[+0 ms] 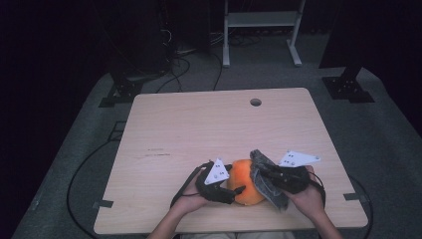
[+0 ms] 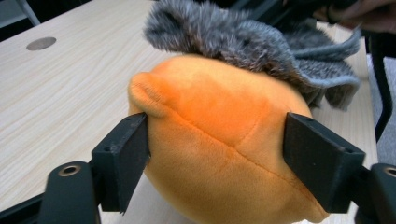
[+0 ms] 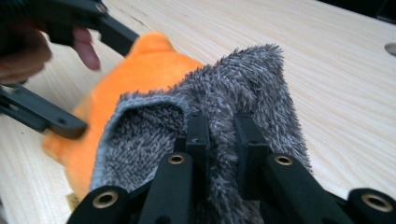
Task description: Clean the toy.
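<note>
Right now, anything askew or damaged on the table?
No damage or spill. The grey furry cloth lies bunched and lopsided over one side of the orange plush toy, pinched by the right gripper; the left gripper clamps the toy.

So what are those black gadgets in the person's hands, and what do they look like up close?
They are two hand-held grippers. The left gripper and right gripper are black, each topped by a pale grey three-cornered plate with small dark dots. Each ends in two flat, blocky black jaws on arms with brass-ringed holes. A black cable trails from each across the table. No sleeves show on the forearms.
</note>
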The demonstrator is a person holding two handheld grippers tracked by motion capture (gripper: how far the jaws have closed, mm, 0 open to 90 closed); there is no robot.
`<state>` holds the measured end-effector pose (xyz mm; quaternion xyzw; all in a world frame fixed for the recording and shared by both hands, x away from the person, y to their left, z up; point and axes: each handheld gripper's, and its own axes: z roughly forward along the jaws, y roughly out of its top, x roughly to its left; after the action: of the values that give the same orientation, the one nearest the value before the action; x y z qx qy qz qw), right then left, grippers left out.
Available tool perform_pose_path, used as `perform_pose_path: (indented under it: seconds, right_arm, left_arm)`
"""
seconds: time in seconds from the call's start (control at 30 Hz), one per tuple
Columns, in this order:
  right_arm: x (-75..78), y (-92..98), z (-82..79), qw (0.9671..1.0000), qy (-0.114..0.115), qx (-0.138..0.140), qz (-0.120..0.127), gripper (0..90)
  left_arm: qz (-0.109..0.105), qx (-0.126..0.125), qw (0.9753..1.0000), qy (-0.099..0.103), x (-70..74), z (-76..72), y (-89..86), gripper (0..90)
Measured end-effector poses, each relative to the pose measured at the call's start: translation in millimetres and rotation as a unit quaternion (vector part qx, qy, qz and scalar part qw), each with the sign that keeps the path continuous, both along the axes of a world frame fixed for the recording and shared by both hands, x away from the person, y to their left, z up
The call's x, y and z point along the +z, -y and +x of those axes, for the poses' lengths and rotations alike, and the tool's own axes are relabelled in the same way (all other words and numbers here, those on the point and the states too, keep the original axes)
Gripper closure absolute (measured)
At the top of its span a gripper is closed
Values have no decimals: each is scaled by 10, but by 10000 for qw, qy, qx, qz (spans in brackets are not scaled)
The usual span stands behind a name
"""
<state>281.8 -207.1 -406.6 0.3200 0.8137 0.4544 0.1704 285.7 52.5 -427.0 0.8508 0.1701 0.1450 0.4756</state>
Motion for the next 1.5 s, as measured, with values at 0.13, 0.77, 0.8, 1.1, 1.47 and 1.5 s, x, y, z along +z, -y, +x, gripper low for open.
perform_pose_path:
  seconds: [0.13, 0.77, 0.8, 1.1, 1.47, 1.5]
  right_arm:
    - [72, -126, -81, 9993, 123, 344, 121, 776]
    - [-65, -14, -118, 9997, -178, 160, 103, 776]
    - [-63, -32, -139, 9997, -162, 189, 79, 775]
    - [-97, -10, -188, 9994, -206, 259, 113, 775]
    - [-153, 39, -300, 9995, -172, 191, 175, 772]
    - [-153, 38, -302, 9995, -179, 196, 182, 772]
  left_arm:
    - [32, -21, 9999, -131, -16, 35, -61, 259]
    - [-699, 25, 9927, -978, -36, 192, -220, 195]
    - [-679, 27, 9925, -1011, -47, 198, -216, 187]
    - [-530, -3, 9923, -1116, -50, 182, -169, 183]
    - [-465, -219, 9940, -962, -75, 153, -114, 159]
    - [-379, -199, 9939, -1015, -83, 156, -92, 117]
